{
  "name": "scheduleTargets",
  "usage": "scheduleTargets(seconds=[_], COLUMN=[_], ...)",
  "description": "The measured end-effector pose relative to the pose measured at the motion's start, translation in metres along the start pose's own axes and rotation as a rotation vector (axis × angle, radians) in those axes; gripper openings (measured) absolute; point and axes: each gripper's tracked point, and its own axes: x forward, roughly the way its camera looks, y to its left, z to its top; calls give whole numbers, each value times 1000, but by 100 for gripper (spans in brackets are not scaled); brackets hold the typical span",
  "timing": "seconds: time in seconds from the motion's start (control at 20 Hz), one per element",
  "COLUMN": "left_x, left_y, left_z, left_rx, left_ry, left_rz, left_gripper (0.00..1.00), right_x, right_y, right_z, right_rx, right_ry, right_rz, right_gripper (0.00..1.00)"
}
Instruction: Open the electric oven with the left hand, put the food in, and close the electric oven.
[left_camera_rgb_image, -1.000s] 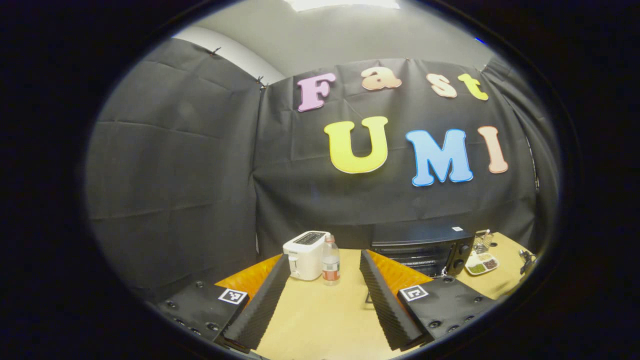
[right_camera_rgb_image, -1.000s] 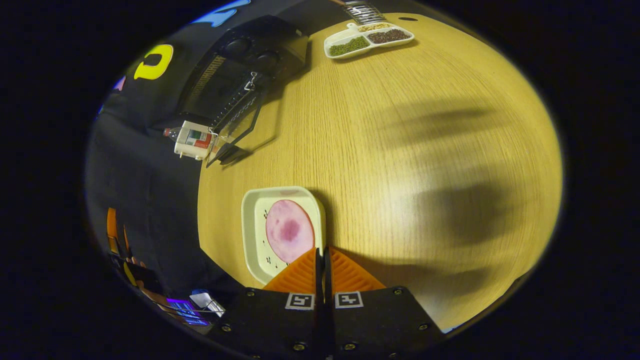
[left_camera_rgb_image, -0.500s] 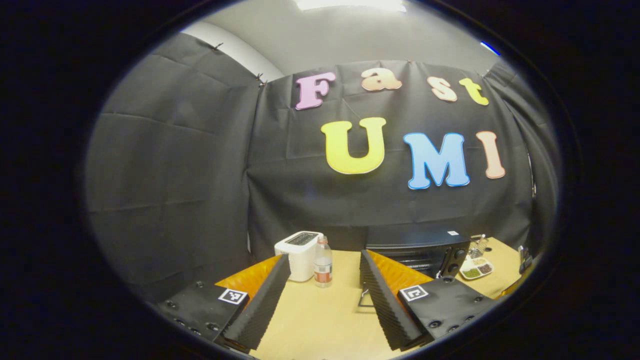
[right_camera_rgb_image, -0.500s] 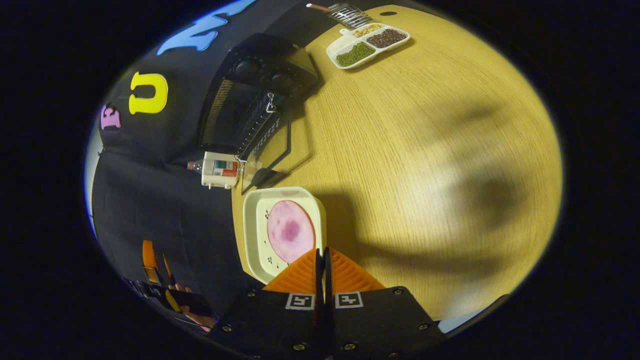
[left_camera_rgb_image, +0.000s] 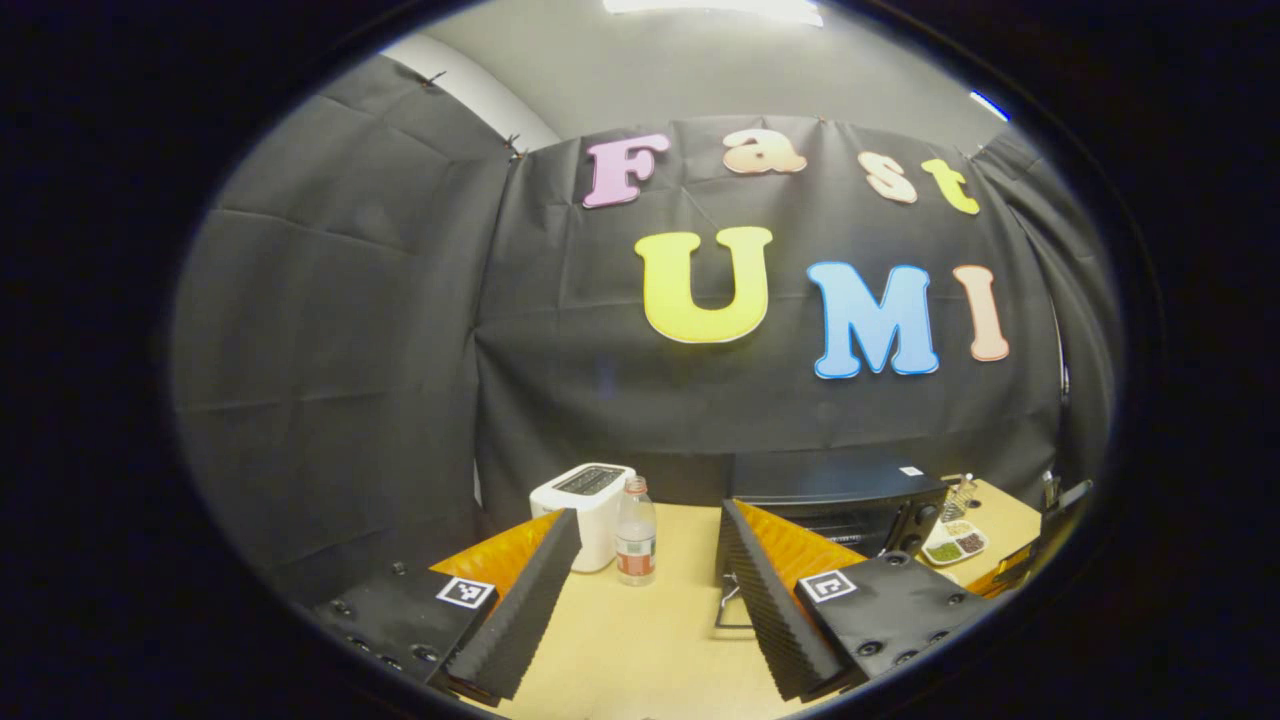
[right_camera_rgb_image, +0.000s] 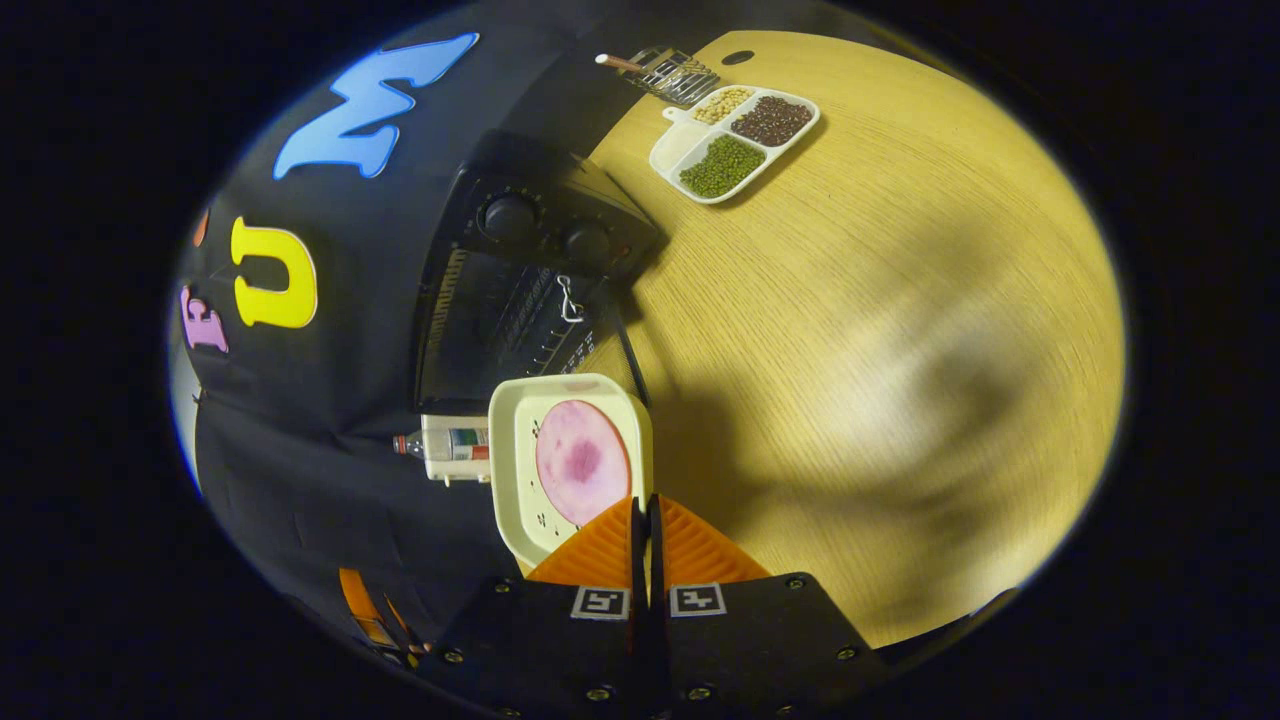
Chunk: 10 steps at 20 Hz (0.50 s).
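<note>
We carry the pink round ham slice (right_camera_rgb_image: 582, 462) on a cream square plate (right_camera_rgb_image: 512, 470), now just in front of the black electric oven (right_camera_rgb_image: 520, 290), door down. Right gripper (right_camera_rgb_image: 645, 520) jaws pinch the plate's edge only, so it could tip & slide off. Left gripper (left_camera_rgb_image: 640, 590) jaws wide apart, empty, nr the oven door (left_camera_rgb_image: 735, 605), could snag it.

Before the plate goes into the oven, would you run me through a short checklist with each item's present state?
1. Oven door open: ok, folded down.
2. Right gripper shut on the plate rim: ok.
3. Meat slice flat on the plate: ok.
4. Left gripper open, holding nothing: ok.
5. Rack inside free: cannot tell, interior is dark.
6. Bottle and toaster beside the oven, off the path: ok.
</note>
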Motion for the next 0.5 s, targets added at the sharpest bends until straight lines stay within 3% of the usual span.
scheduleTargets(seconds=[0.25,0.3,0.35,0.45,0.5], left_x=[29,36,41,50,52], left_y=[11,13,16,24,27], left_z=[3,4,4,3,2], left_rx=[6,3,0,-5,-7], left_ry=[-10,-11,-11,-12,-15], left_rz=[-34,-41,-45,-50,-53], left_gripper=[95,99,95,99,91], right_x=[28,34,39,50,56], right_y=[37,43,48,56,60], right_z=[4,4,4,7,9], right_rx=[174,205,231,272,292], right_ry=[-85,-98,-113,-144,-160], right_rz=[53,59,58,51,48], right_gripper=[1,1,1,1,1])
